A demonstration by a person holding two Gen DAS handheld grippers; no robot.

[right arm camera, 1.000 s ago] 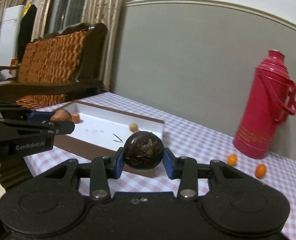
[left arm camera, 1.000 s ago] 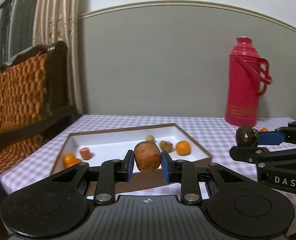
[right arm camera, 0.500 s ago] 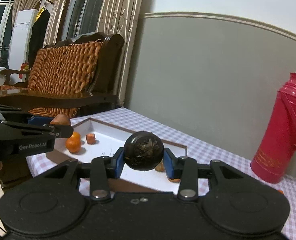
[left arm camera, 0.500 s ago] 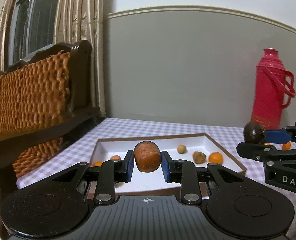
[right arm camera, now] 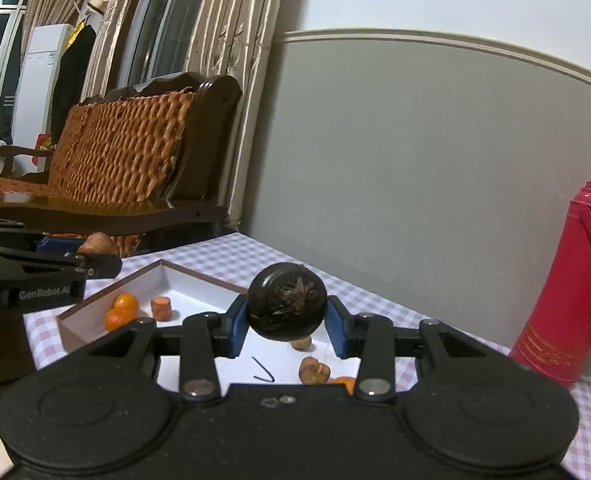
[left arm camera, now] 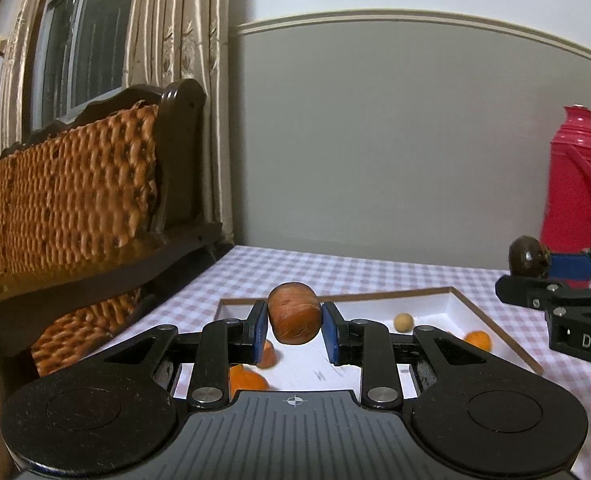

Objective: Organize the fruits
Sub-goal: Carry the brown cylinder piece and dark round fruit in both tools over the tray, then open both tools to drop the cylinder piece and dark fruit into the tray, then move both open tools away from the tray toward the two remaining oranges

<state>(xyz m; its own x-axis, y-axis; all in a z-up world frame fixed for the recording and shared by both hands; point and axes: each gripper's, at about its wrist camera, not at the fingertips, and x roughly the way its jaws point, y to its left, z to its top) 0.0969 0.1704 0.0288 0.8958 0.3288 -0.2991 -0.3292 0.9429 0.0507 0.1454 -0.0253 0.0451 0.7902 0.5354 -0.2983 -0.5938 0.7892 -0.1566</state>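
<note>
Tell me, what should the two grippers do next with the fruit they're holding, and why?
Probably lower both into the white tray and let go. The left gripper is shut on a brown fruit and the right gripper on a dark round fruit, both hanging above the tray where the oranges already lie.

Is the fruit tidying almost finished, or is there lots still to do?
Partly done. Several small fruits already lie in the white tray, such as two oranges. In hand: the left gripper is shut on a brown fruit, and the right gripper on a dark round fruit, both above the tray. Left: setting these two down. Whether more fruit waits elsewhere cannot be seen.
</note>
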